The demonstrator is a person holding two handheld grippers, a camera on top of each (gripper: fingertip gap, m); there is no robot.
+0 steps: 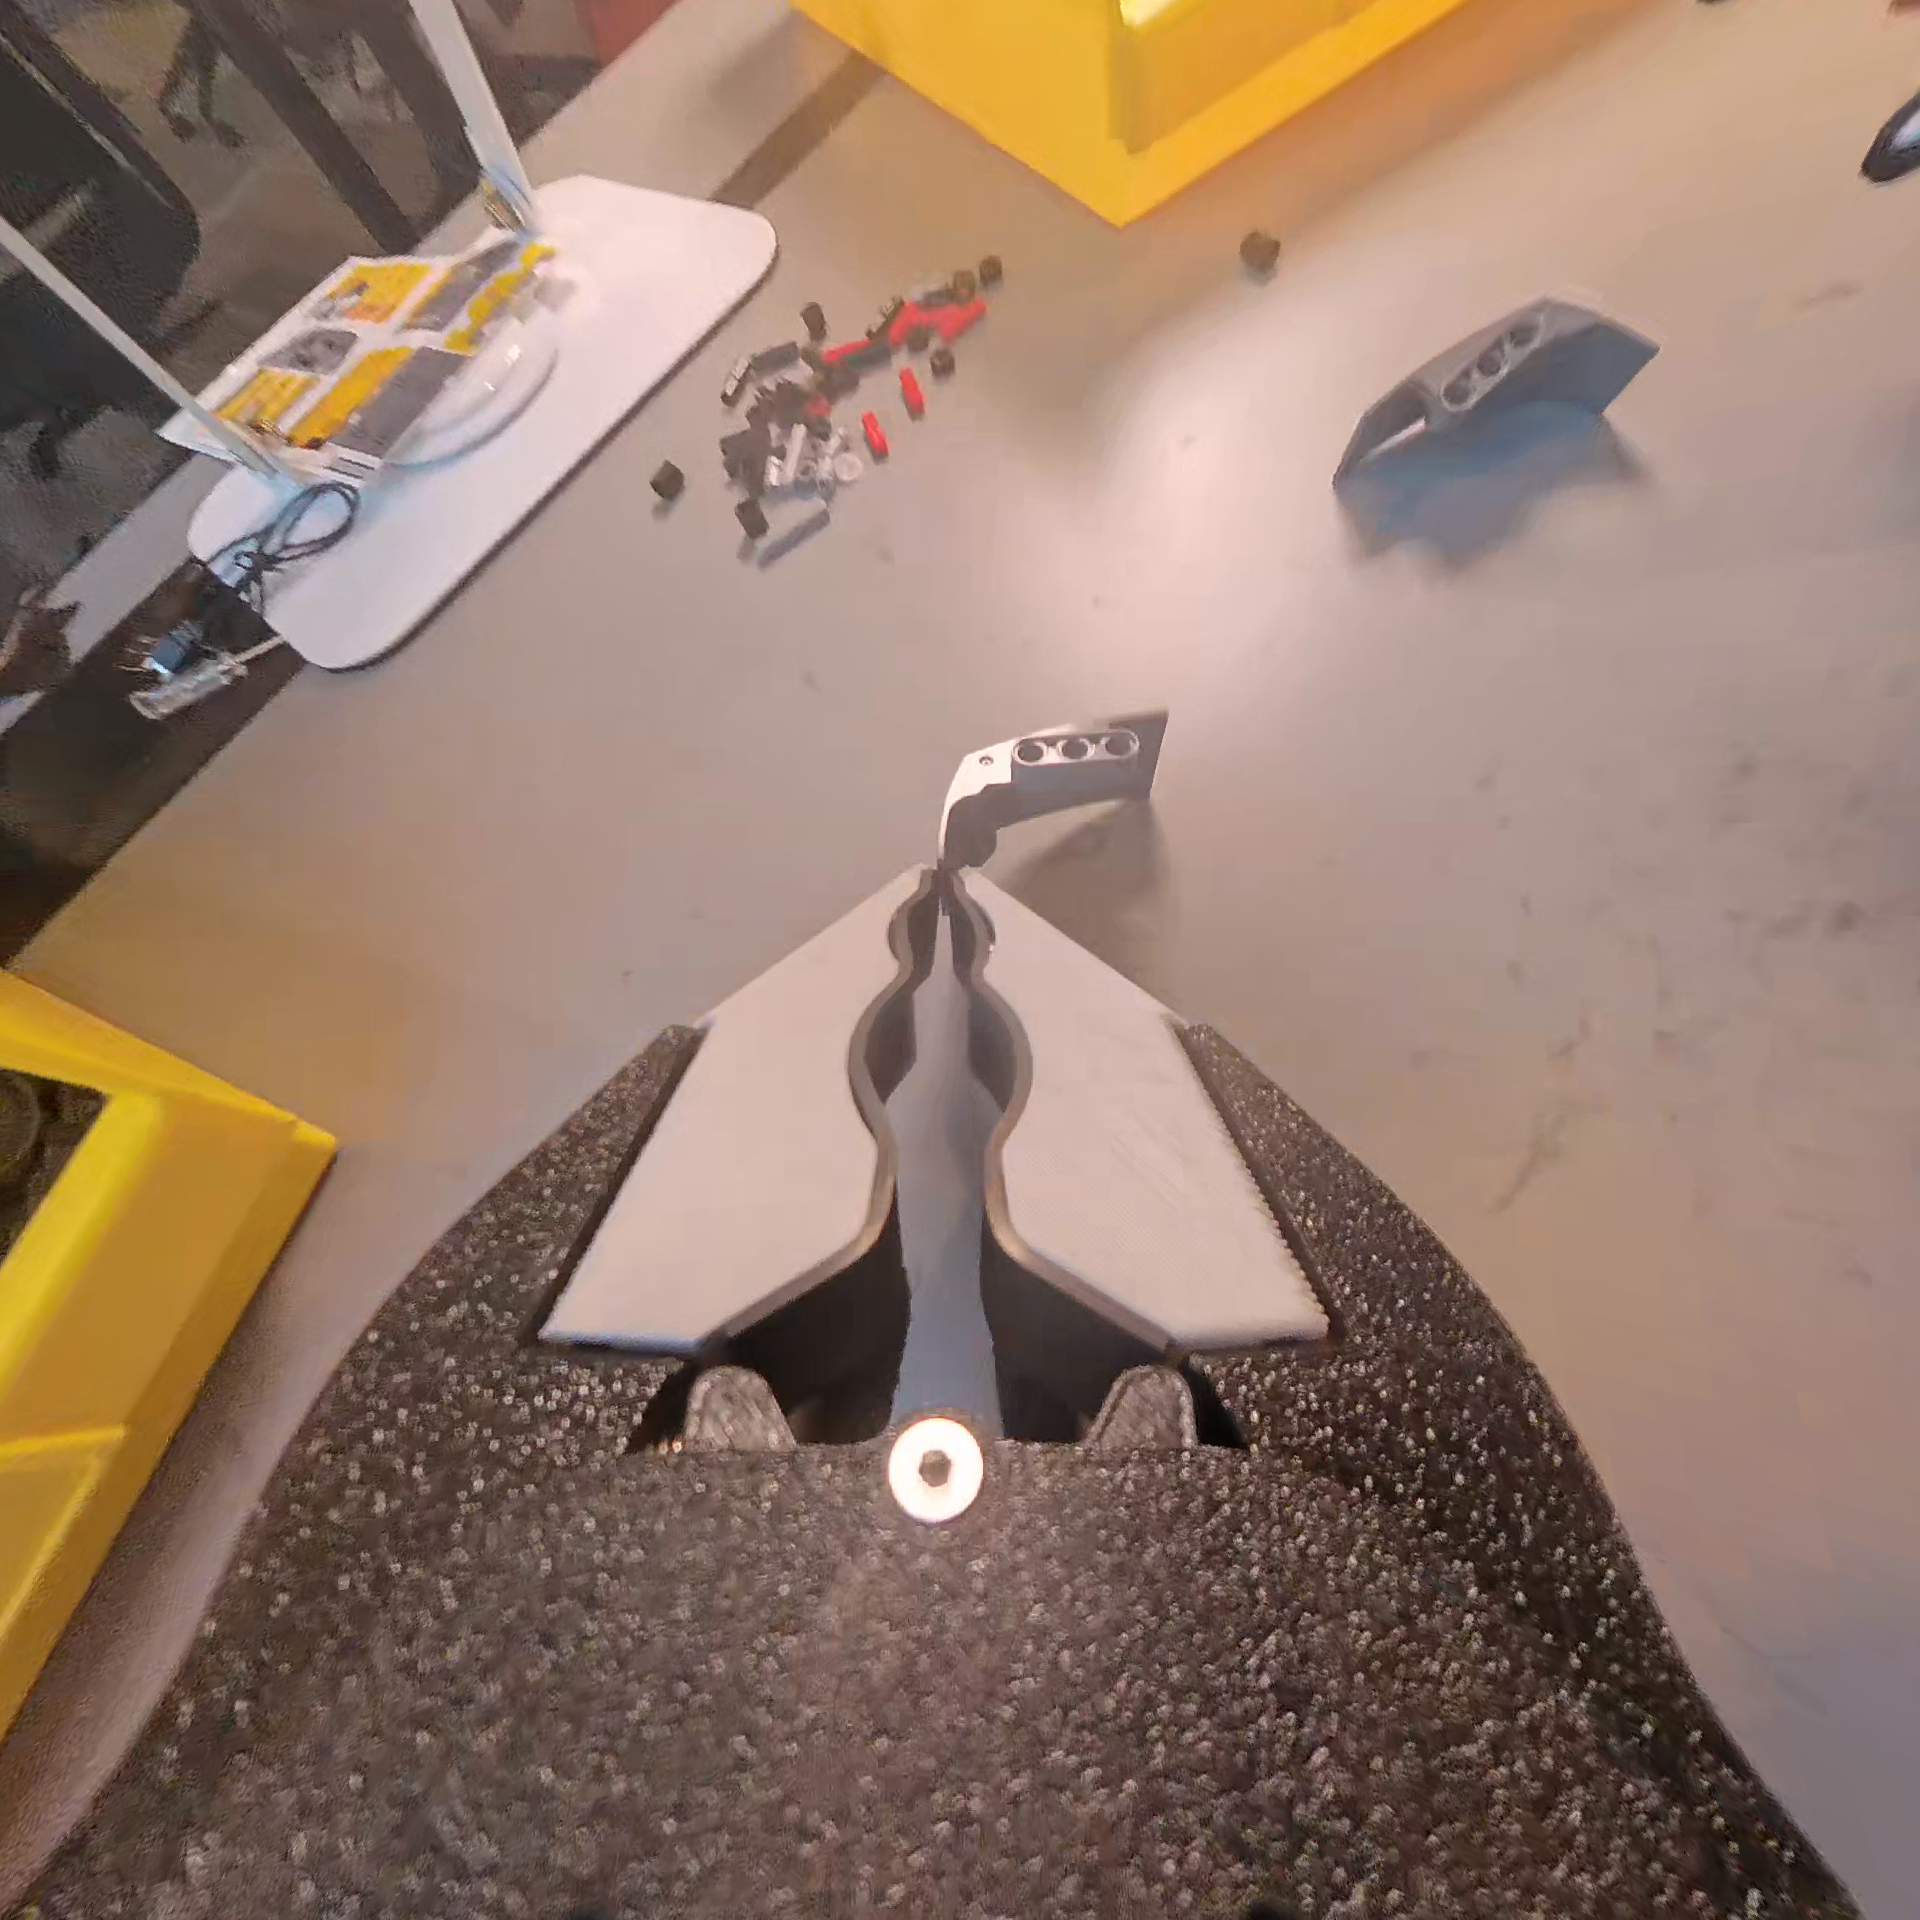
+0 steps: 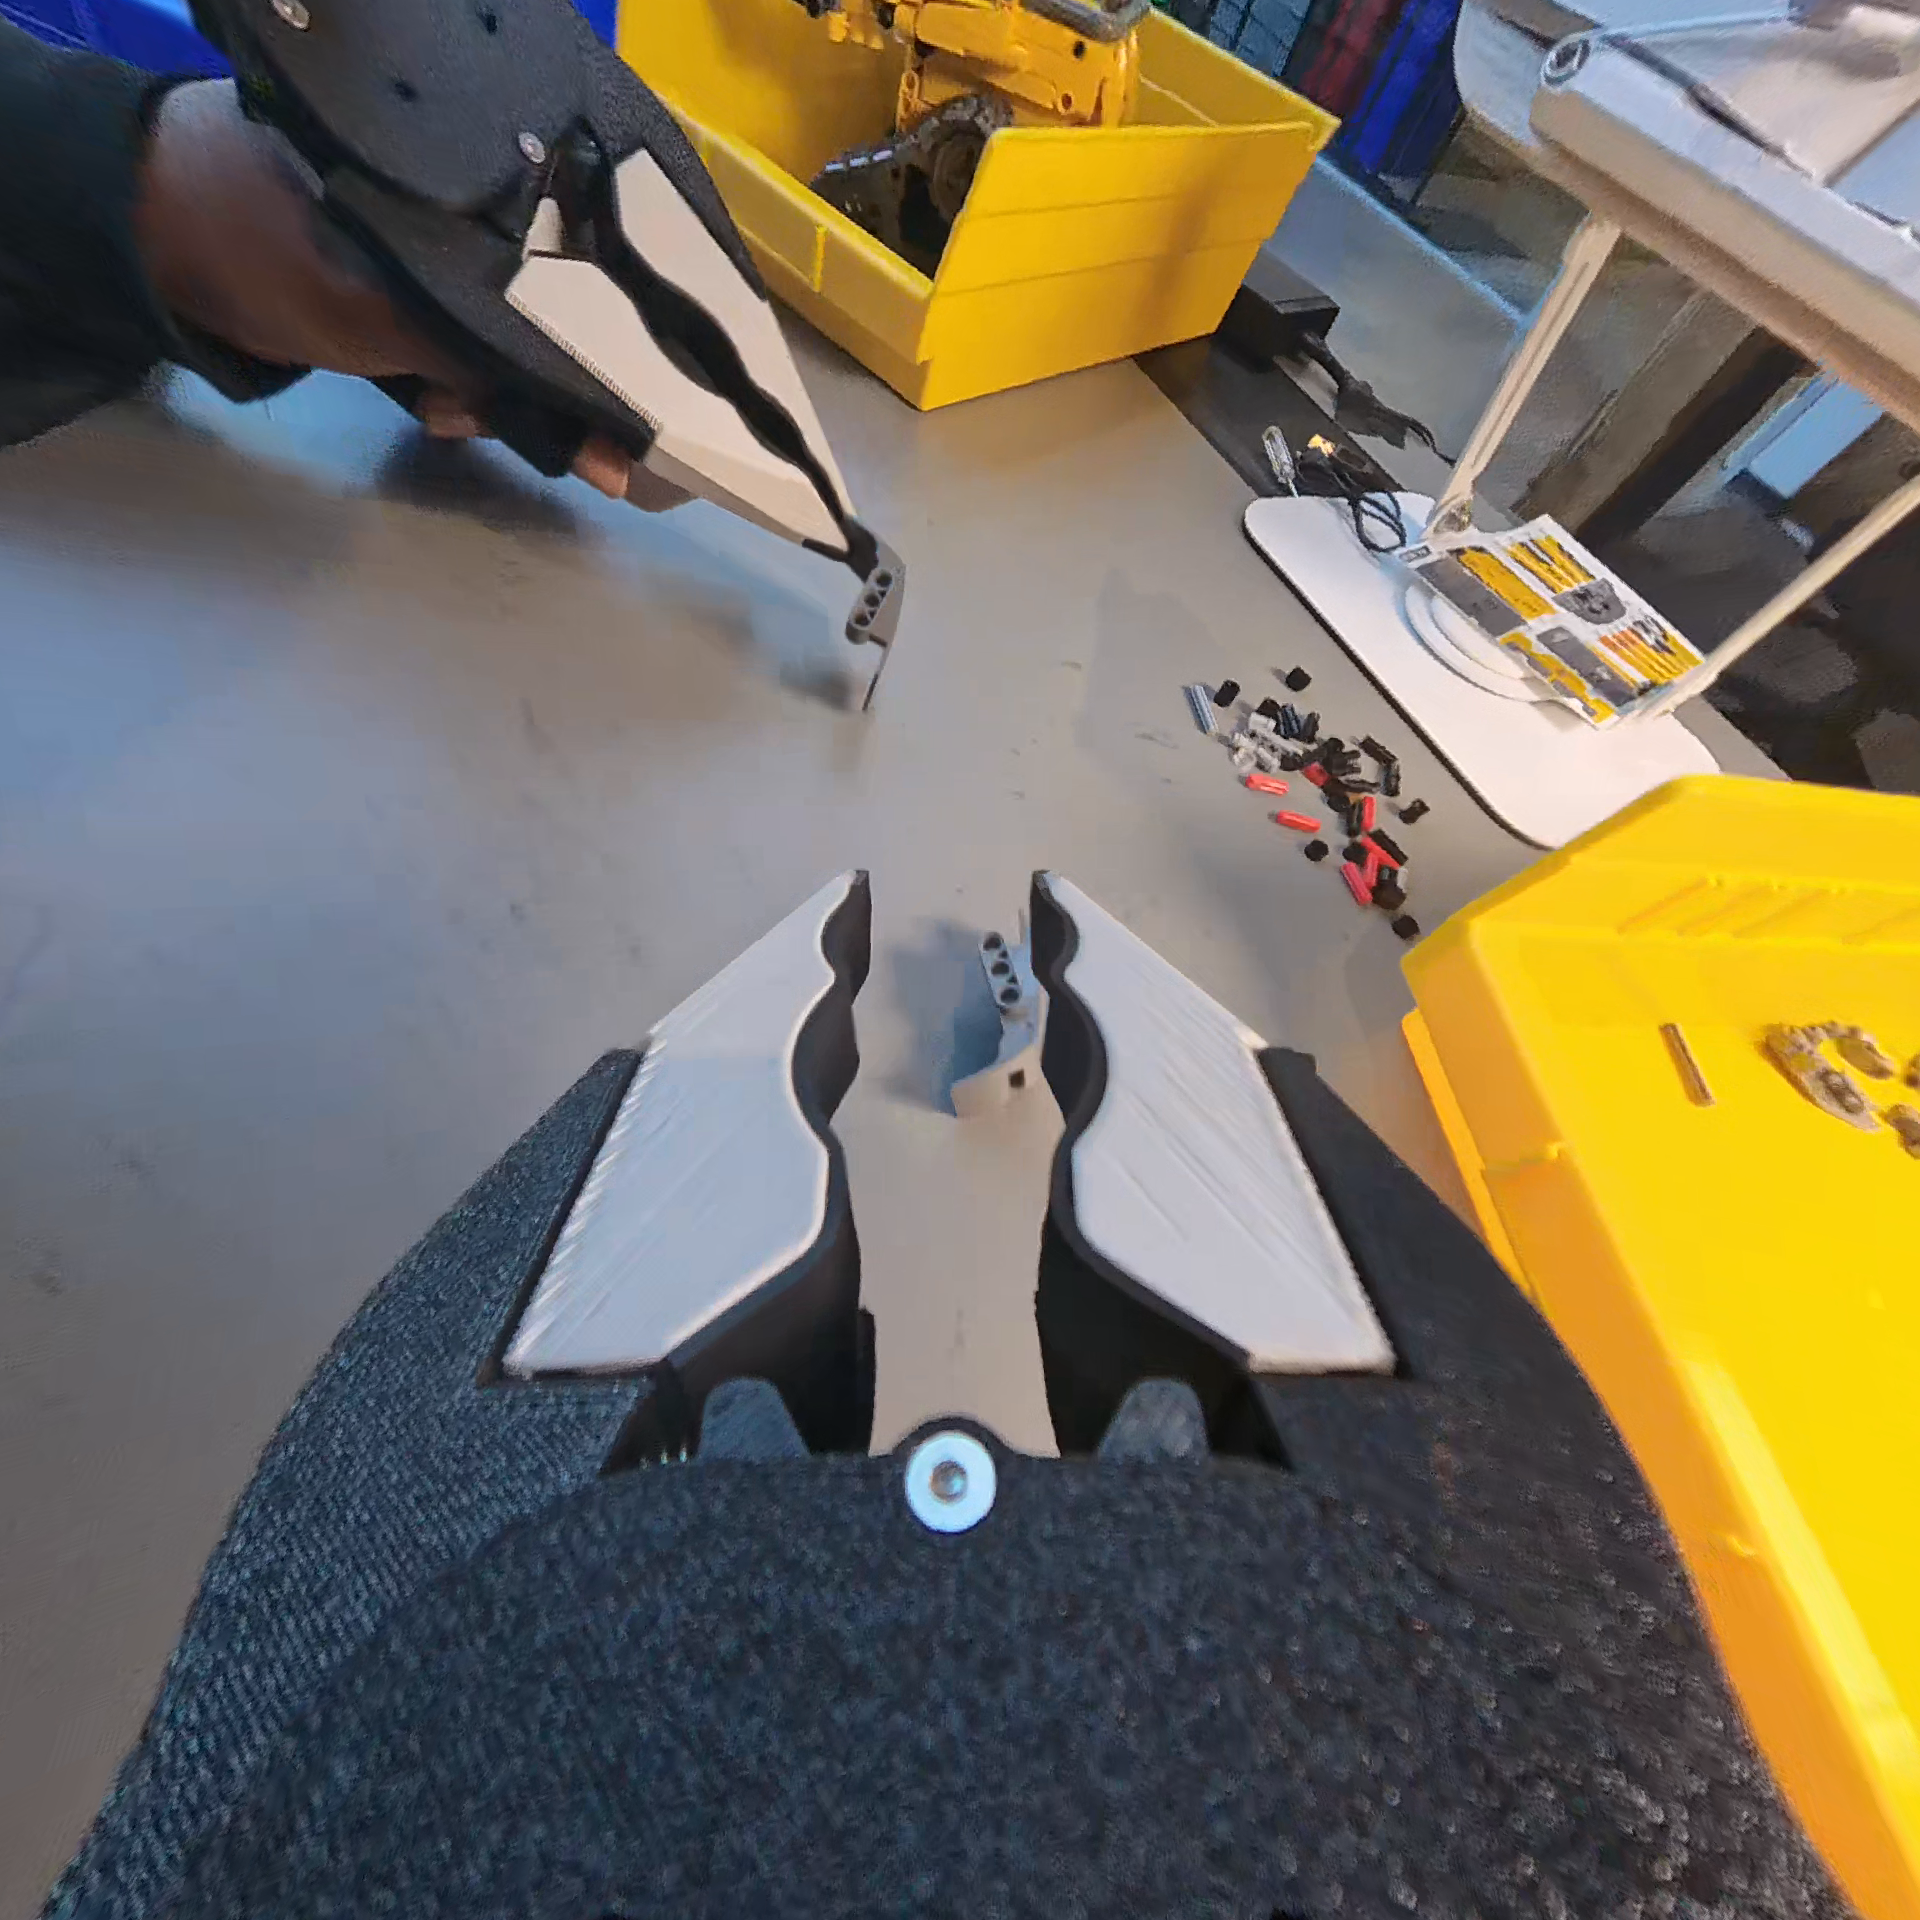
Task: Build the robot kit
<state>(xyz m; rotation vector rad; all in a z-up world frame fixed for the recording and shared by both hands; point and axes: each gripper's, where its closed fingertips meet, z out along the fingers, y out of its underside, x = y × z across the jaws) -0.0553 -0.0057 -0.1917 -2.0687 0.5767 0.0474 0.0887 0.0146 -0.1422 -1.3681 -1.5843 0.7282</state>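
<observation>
Table (image 1: 1351,935), grey and scuffed, carries everything. Only the right wrist view shows the yellow plastic bin holding a yellow tracked model (image 2: 1039,208), far across that table. Left gripper (image 1: 948,883) is clamped on a grey holed angled panel piece (image 1: 1081,769). Right gripper (image 2: 951,894) stands apart, a second grey holed panel piece (image 2: 1003,1029) lying between its fingers. Small black and red pins (image 1: 831,395) lie scattered farther off.

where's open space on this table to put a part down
Bare table spreads left of the right gripper, below the left gripper. Crowded: the small parts pile, white base and yellow bin.
</observation>
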